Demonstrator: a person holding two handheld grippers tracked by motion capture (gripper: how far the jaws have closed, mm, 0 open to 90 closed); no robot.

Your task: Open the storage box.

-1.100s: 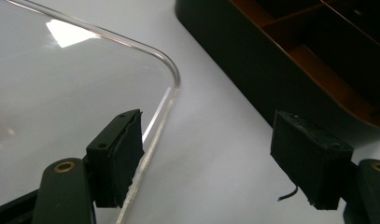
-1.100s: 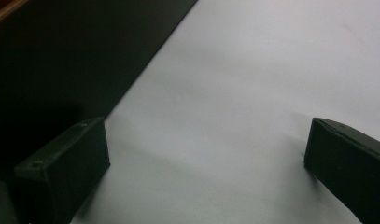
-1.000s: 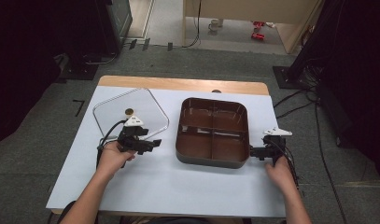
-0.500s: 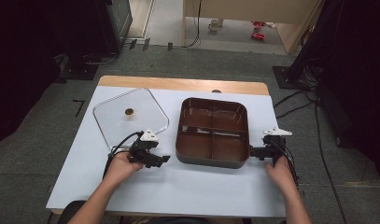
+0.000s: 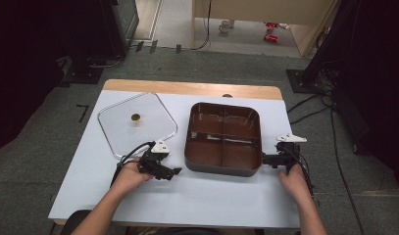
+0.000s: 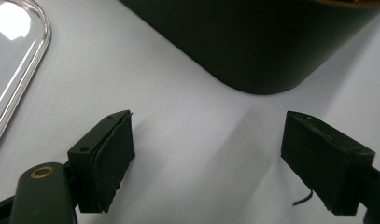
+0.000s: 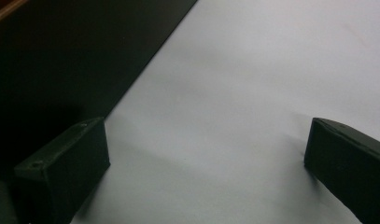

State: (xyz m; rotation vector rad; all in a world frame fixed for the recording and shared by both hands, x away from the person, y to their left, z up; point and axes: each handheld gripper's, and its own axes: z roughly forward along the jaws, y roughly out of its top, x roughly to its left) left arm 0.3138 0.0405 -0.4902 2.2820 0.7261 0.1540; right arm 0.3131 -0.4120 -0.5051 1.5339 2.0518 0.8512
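Both grippers flank the brown tray (image 5: 223, 138), ready to lift it: left gripper (image 5: 173, 172) and right gripper (image 5: 265, 159) rest with jaws wide open, empty; glass lid (image 5: 137, 122) lies aside on the counter (image 5: 197, 205).

On the worktop (image 5: 89, 196) we have the divided tray (image 5: 223, 138) right of centre and the flat lid (image 5: 137, 122) to its left, the two lying apart. Our left tongs (image 5: 173, 172) sit just before the lid's near corner, beside the tray's near left corner. Our right tongs (image 5: 266, 159) sit close against the tray's right side, near its front corner.
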